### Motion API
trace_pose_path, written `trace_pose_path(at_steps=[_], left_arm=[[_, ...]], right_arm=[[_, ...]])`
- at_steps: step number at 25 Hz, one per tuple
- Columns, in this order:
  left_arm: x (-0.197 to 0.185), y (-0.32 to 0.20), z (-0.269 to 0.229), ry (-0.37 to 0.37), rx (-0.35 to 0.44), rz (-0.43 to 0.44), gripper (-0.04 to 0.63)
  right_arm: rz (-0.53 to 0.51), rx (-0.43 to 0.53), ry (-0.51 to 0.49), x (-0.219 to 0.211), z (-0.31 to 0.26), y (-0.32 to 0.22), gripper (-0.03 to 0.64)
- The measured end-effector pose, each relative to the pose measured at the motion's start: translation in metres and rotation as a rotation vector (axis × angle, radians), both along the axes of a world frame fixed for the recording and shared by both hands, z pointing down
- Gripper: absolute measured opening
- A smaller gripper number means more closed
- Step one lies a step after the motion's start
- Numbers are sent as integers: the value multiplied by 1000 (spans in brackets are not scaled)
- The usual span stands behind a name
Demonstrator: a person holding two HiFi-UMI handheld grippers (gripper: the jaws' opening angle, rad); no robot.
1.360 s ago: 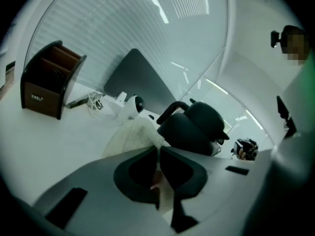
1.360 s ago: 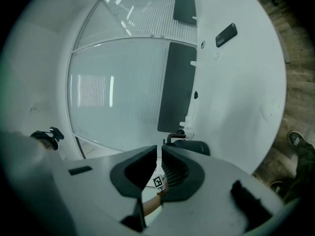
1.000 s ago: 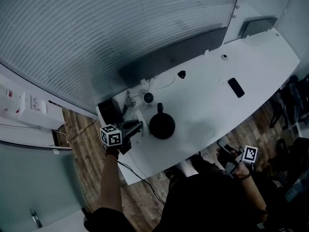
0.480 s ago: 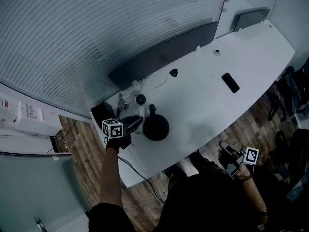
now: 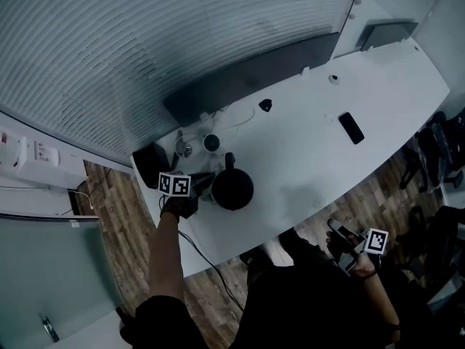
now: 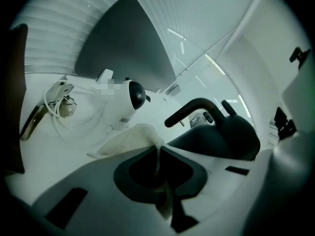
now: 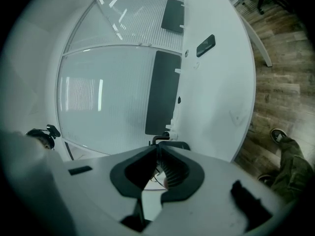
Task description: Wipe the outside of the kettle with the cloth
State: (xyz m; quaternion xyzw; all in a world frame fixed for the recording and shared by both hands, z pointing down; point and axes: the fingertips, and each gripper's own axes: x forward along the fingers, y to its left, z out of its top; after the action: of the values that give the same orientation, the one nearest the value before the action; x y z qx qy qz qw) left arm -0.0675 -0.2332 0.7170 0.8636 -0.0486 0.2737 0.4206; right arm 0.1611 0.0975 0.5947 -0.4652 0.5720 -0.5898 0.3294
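Beside the kettle [image 5: 232,188], the left gripper [image 6: 158,147] pinches the cloth [image 6: 129,137]; best to press it flat against the black wall and sweep round (the right gripper [image 7: 158,146] is closed, empty)

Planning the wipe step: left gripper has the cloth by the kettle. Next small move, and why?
Probably press the white cloth, pinched in the left gripper, rightward against the black kettle's side. The cloth sits just beside the kettle, and no contact shows yet.
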Motion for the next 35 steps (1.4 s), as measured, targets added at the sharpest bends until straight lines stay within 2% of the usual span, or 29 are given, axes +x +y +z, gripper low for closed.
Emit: trace_pose_path(at_steps=[2, 5, 8, 11, 14, 16, 18, 20, 25, 28, 30, 33, 35], left_arm=[[-6, -2, -3, 18, 33, -26, 28], [-8, -13, -45, 134, 77, -35, 28], [4, -11, -92, 213, 103, 81, 28], [25, -4, -108, 191, 121, 219, 28], [43, 7, -95, 126, 82, 327, 28], [50, 12, -85, 106, 20, 363, 28], [52, 9, -80, 114, -44, 353, 28], [49, 1, -69, 100, -74, 321, 28], [37, -6, -32, 30, -78, 189, 28], [25, -7, -12, 56, -136, 32, 28], [14, -7, -3, 93, -143, -86, 28], [-14, -10, -8, 148, -22, -264, 26], [-37, -9, -37, 224, 81, -387, 23]], right_arm=[[10, -1, 4, 6, 1, 2, 31], [29, 15, -5, 14, 1, 1, 31], [43, 11, -23, 14, 8, 3, 31], [45, 1, -31, 13, 16, 5, 31], [37, -10, -15, 10, 19, 8, 31], [43, -14, -4, 12, 19, 13, 31], [62, -23, 0, 17, 19, 20, 31], [77, -29, 3, 23, 19, 27, 31], [76, -33, 25, 32, 16, 33, 31], [50, -24, 38, 32, 12, 28, 31], [28, -20, 49, 29, 9, 26, 31], [1, -7, 47, 25, 5, 22, 31], [-24, 12, 45, 22, 0, 15, 31]])
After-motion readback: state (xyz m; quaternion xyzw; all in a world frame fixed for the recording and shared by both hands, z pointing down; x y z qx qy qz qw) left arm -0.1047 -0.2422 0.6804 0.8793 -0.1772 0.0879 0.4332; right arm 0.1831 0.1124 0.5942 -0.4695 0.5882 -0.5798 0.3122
